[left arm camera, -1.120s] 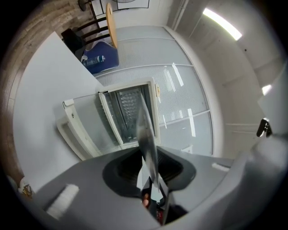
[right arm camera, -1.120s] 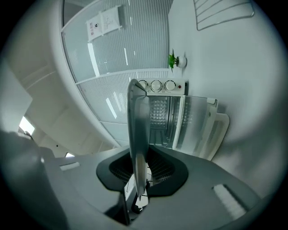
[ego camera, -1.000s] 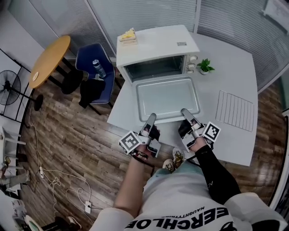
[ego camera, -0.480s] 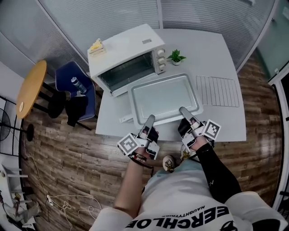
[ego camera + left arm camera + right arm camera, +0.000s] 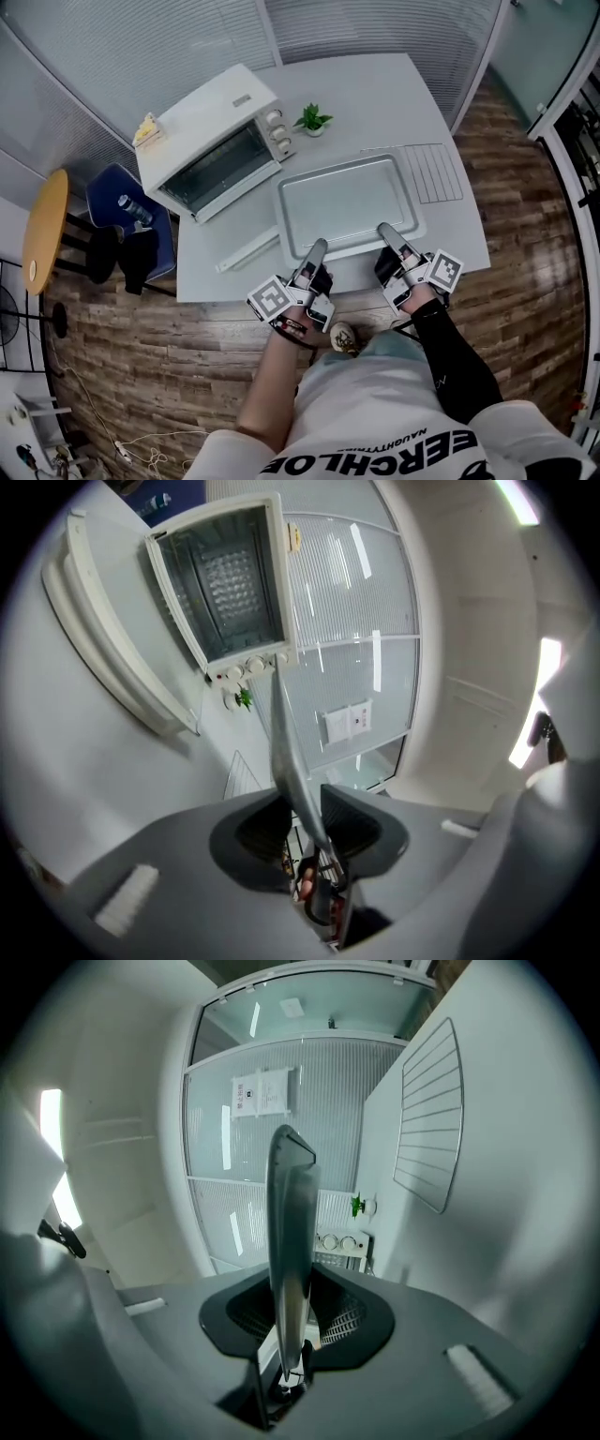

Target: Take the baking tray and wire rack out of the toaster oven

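The silver baking tray (image 5: 347,202) hangs level just over the white table (image 5: 394,84), to the right of the open toaster oven (image 5: 211,141). My left gripper (image 5: 317,248) is shut on the tray's near rim at its left. My right gripper (image 5: 384,230) is shut on the same rim at its right. Both gripper views show the tray edge-on between the pads: the left gripper (image 5: 305,803) on the tray (image 5: 286,752), the right gripper (image 5: 292,1307) on the tray (image 5: 289,1232). The wire rack (image 5: 436,173) lies flat on the table, its left side under the tray's right end.
The oven's door (image 5: 246,251) hangs open toward the table's front edge. A small potted plant (image 5: 312,119) stands by the oven's knobs. A yellow item (image 5: 145,128) sits on the oven's top. A blue chair (image 5: 131,220) and a round wooden table (image 5: 42,234) stand at the left.
Both grippers have carried the tray away from the oven's mouth and to the right, so its right end now overlaps the wire rack. The head view has swung with it.
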A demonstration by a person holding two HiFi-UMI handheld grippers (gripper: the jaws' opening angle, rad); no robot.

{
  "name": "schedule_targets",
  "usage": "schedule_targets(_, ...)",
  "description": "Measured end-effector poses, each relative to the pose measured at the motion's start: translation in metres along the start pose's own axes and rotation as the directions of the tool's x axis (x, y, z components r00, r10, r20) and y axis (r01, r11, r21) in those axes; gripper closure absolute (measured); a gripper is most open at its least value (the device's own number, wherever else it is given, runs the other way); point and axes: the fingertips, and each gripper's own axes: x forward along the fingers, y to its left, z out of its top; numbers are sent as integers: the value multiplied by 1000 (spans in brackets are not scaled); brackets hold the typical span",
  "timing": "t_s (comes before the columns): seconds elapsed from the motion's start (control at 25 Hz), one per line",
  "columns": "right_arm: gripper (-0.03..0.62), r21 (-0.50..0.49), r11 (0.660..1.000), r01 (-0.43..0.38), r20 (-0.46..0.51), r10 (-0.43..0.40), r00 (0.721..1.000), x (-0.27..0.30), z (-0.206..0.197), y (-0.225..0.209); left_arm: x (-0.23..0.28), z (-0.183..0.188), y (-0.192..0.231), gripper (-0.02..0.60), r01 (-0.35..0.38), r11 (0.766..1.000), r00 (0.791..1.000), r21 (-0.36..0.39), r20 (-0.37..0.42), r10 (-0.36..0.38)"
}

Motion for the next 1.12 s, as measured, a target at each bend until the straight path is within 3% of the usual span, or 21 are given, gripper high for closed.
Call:
schedule_targets(0.52,519,4,999,46,22,-46,999,-81,77,-18,62,-95,-13,437,-6,999,994,50,-107,11)
schedule_targets(0.68,519,25,996,80,6,-80,997,-104,92,-33,68,-126,-2,437,-78,996,988,43,-127,83)
schedule_targets(1.12,516,66,985,162,-32,-161,986,-161,120,-73,88,-190,14,437,-148,988,978,31,-146,151)
